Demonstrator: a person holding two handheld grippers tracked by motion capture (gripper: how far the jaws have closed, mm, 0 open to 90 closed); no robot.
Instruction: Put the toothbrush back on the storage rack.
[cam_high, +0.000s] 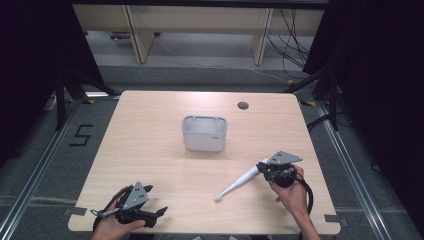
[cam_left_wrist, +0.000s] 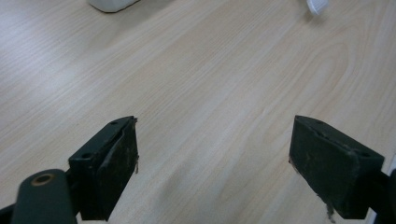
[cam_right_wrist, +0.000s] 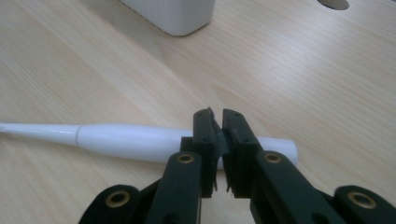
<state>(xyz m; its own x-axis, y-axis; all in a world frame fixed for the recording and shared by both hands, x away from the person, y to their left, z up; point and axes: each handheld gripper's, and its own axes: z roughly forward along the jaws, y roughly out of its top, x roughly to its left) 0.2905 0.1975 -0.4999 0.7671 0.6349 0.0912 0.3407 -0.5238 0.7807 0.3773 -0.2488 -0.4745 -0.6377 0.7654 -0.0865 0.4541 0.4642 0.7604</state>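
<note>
- A pale wooden tabletop (cam_high: 165, 165) stands on a grey floor, with dark curtains at both sides and light furniture legs and cables behind it.
- A white electric toothbrush (cam_high: 241, 181) lies flat on the tabletop at the near right, its thin brush end pointing toward the person and to the left, its thick handle end reaching up and right into the right tool (cam_high: 266, 169).
- In the right gripper view the toothbrush (cam_right_wrist: 126, 140) lies crosswise in front of the camera, handle end at the right, and the two black jaws meet over the thick part of the handle near its butt end.
- A white bin (cam_high: 204, 133) stands upright at the middle of the tabletop, well apart from the toothbrush and beyond it; a small round hole (cam_high: 243, 105) sits in the tabletop farther back.
- The person's right hand (cam_high: 291, 192) comes in from the bottom right edge, wrapped round the tool's body, with the tool pointing left and away toward the toothbrush handle; its cable loops down by the wrist.
- The right tool's jaws are drawn nearly together, only a thin slit between the pads, pinched onto the toothbrush handle.
- The person's left hand (cam_high: 112, 222) rests at the near left corner of the tabletop, holding the left tool (cam_high: 159, 214) low and pointing to the right.
- The left tool (cam_left_wrist: 212, 158) has its jaws spread wide, with bare wood between them and nothing in its grip; it lies well apart from the toothbrush.
</note>
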